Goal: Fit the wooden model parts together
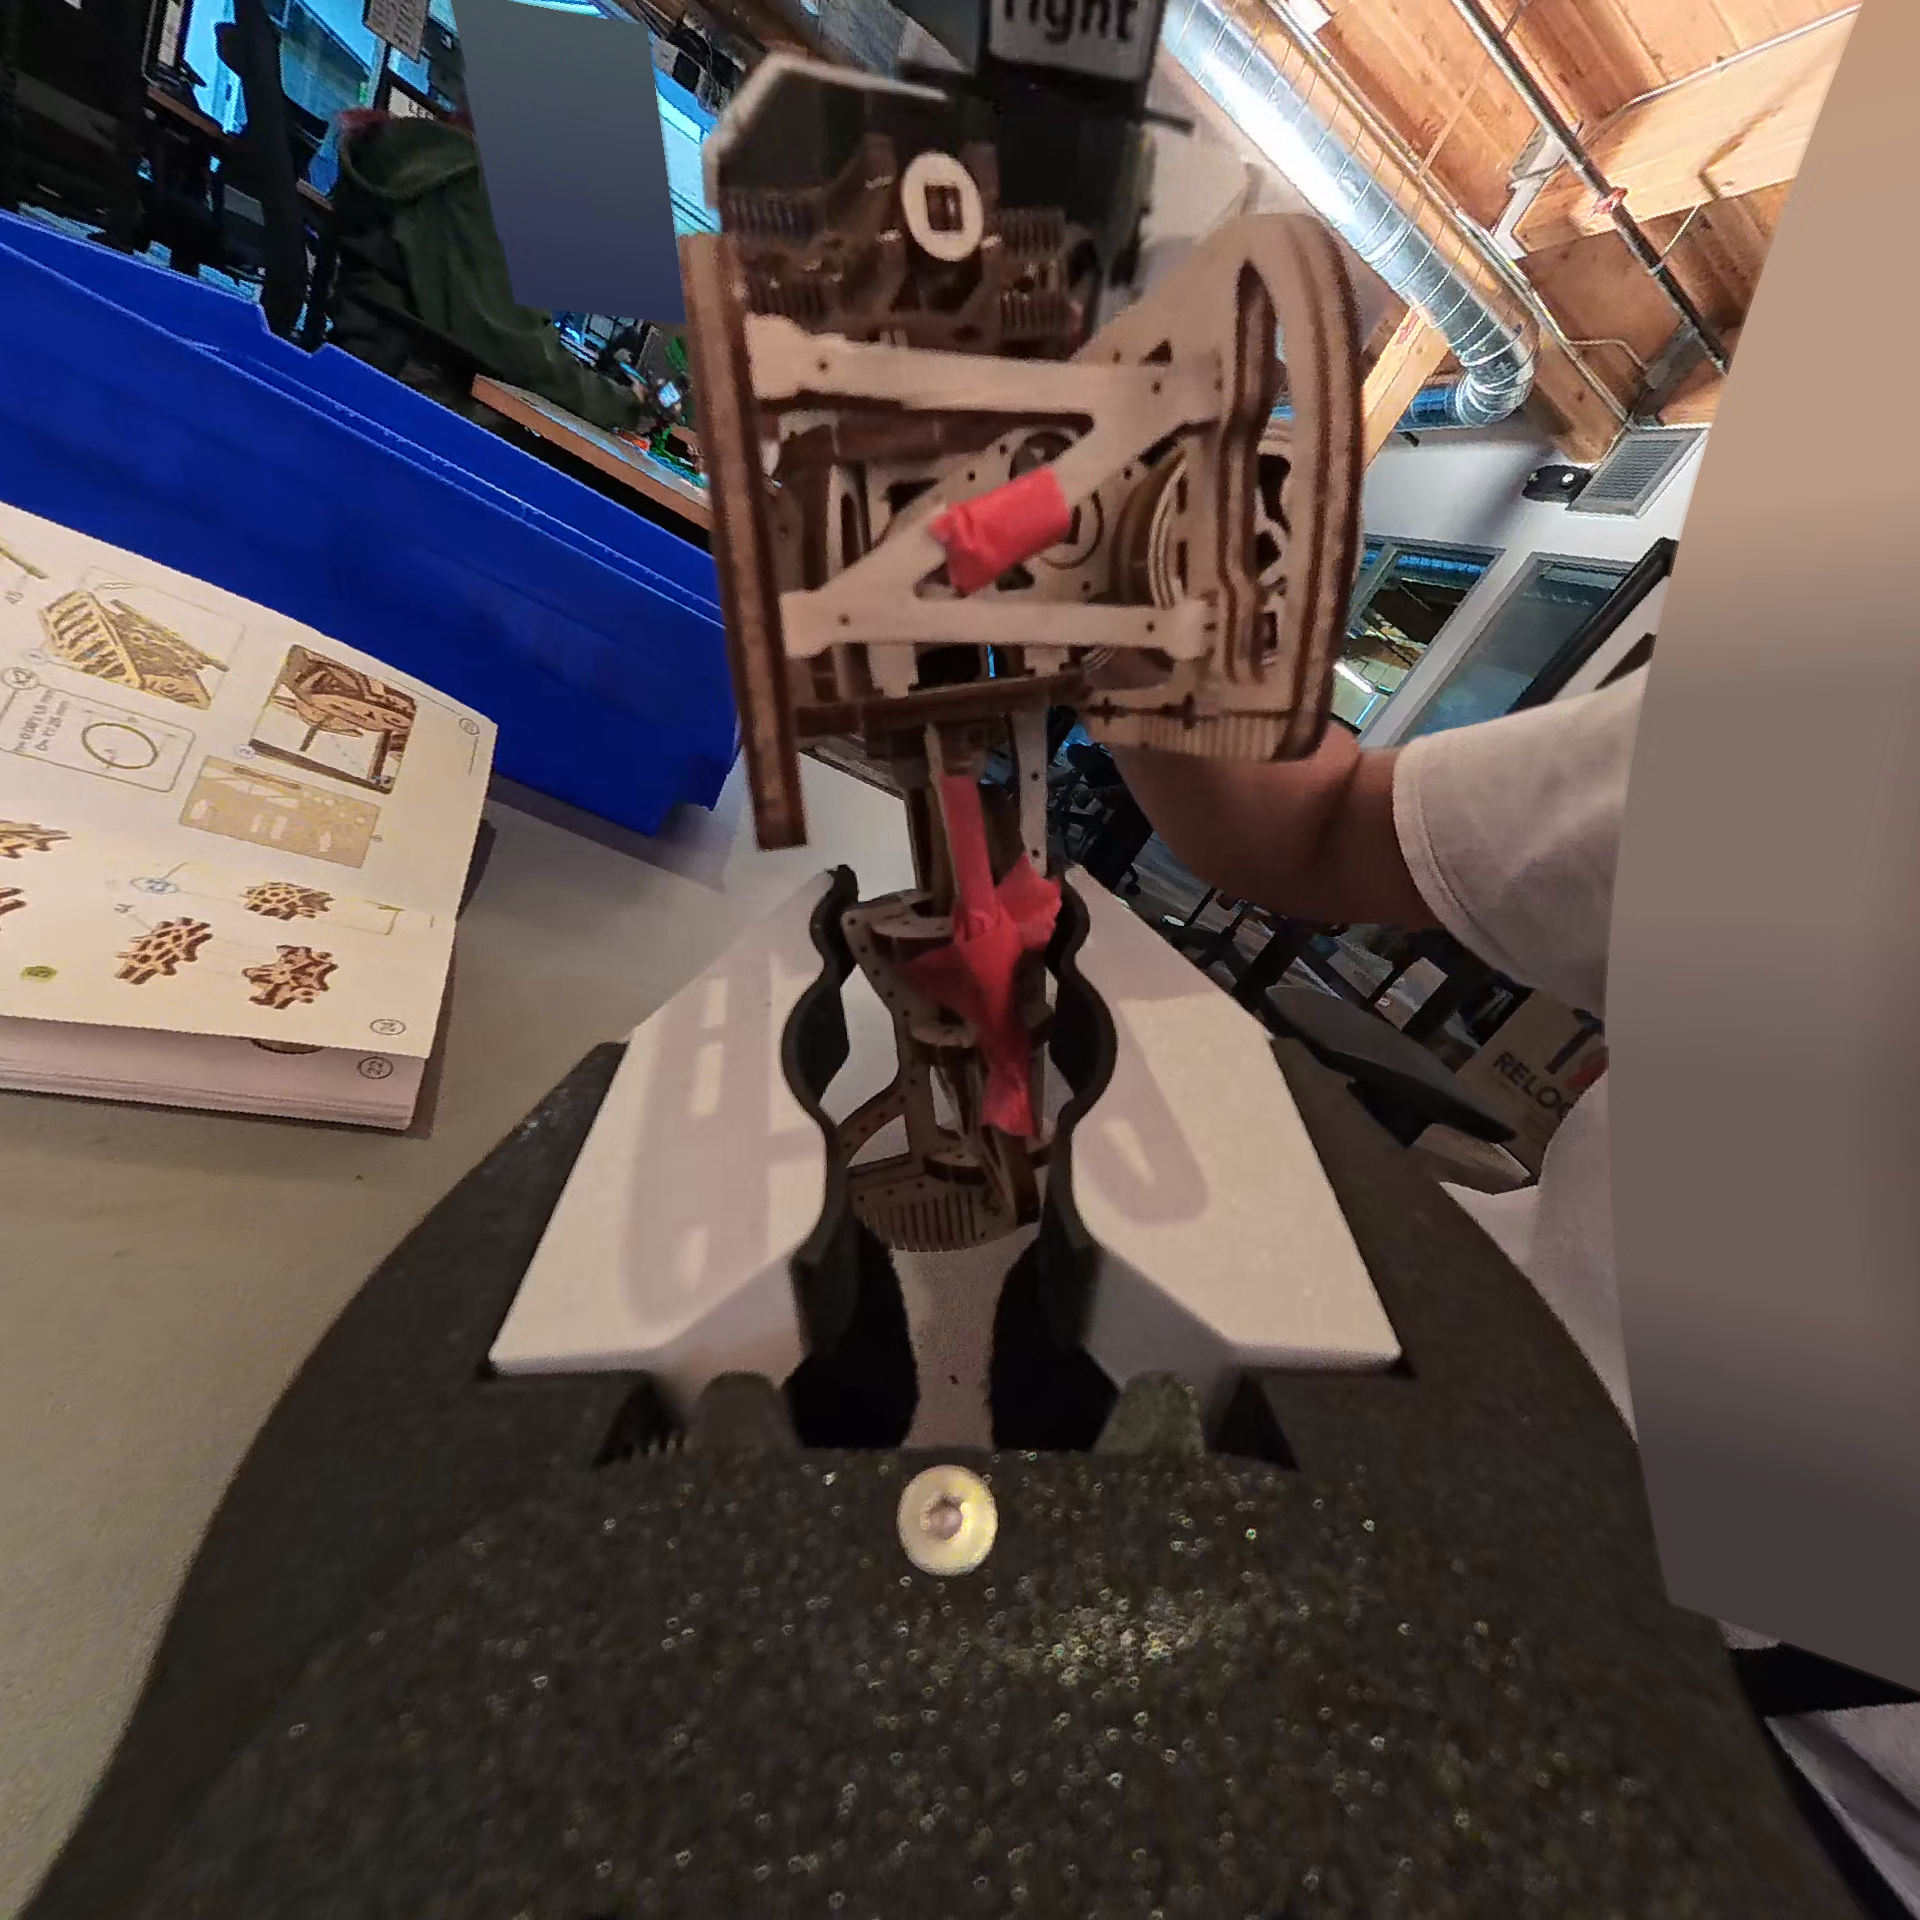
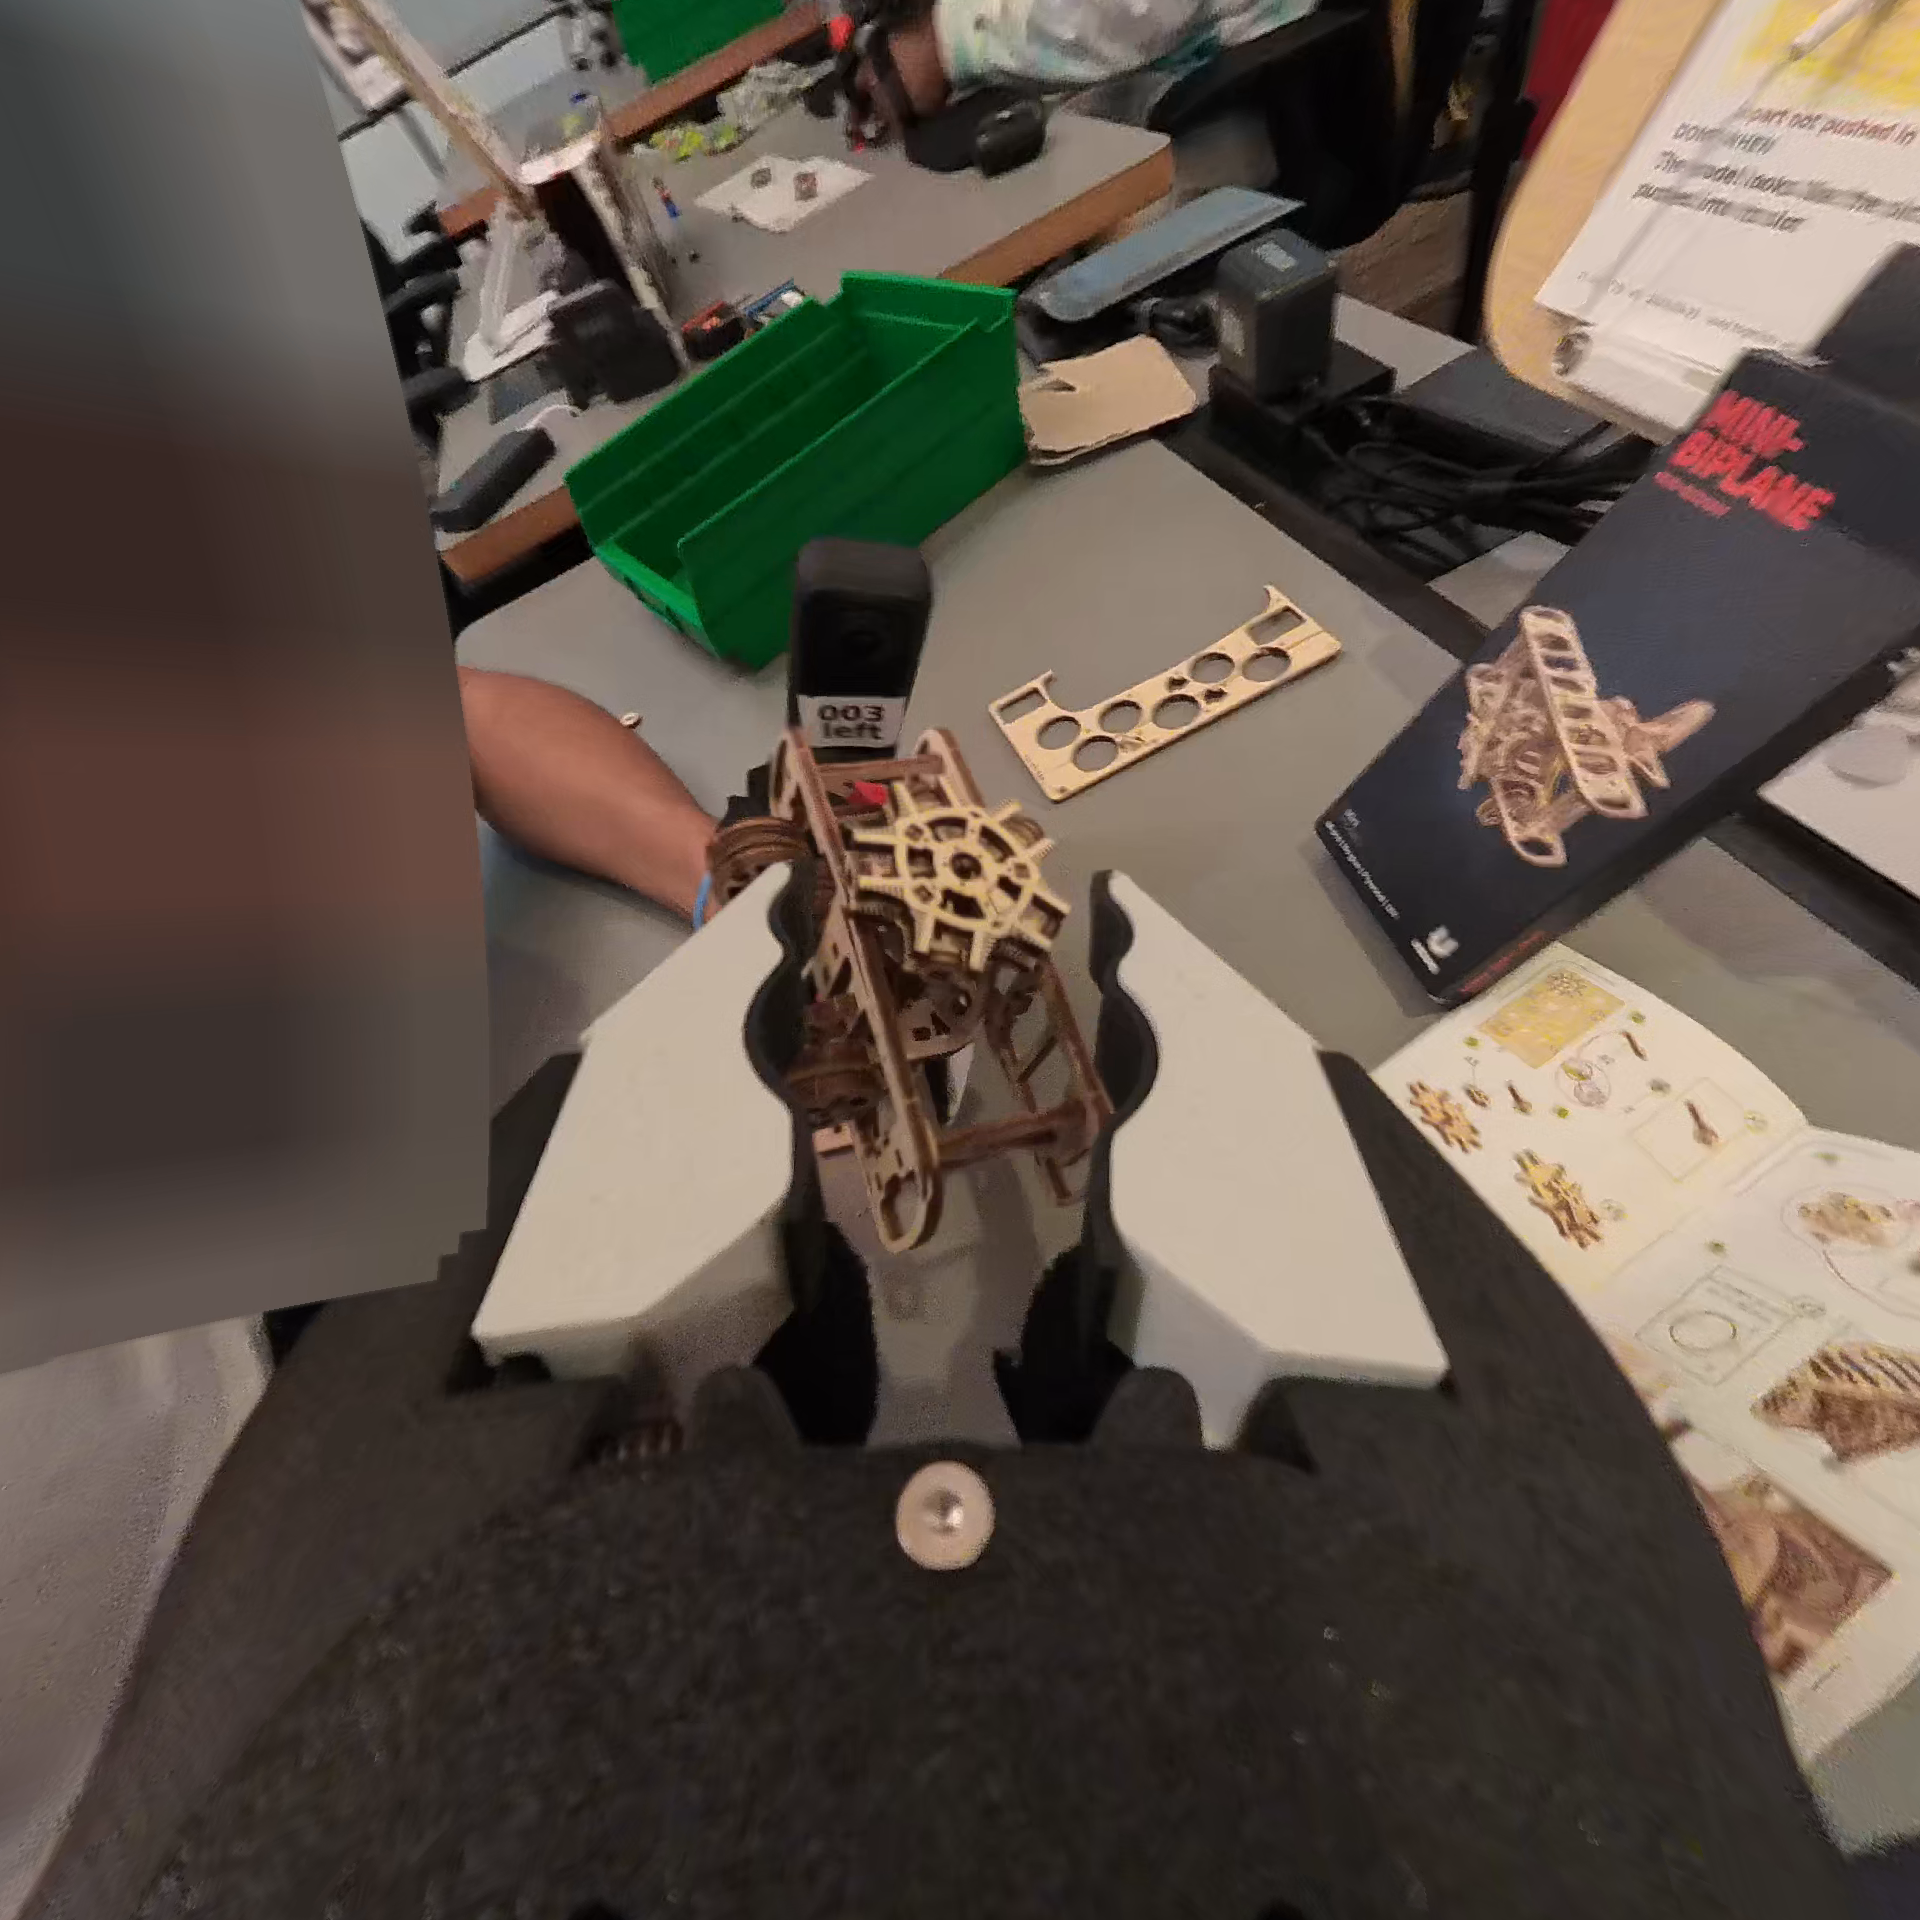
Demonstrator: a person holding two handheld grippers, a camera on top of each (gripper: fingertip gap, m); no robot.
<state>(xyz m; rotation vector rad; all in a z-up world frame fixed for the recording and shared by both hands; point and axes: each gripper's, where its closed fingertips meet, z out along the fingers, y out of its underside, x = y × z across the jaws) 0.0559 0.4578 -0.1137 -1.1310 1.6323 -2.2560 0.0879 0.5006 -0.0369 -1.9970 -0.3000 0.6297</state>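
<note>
The wooden biplane model (image 1: 1143,416) is held in the air between both grippers. In the left wrist view my left gripper (image 1: 951,904) is shut on the model's narrow tail end (image 1: 925,1174), which is wrapped in red tape (image 1: 987,997). More red tape (image 1: 1003,525) sits on a wing strut. The right gripper (image 1: 1060,31) shows behind the model's top. In the right wrist view my right gripper (image 2: 945,894) is shut around the model's front, with its pale spoked wheel (image 2: 961,873) facing me. The left gripper's camera (image 2: 857,644) stands just beyond.
A blue bin (image 1: 364,499) and an open instruction booklet (image 1: 208,831) lie left on the grey table. A green bin (image 2: 810,447), a punched-out wooden sheet (image 2: 1164,707), the black kit box (image 2: 1621,707) and booklet pages (image 2: 1662,1195) lie ahead and right. A forearm (image 2: 582,779) rests left. Spacing between my two grippers at the tips: around 10 cm.
</note>
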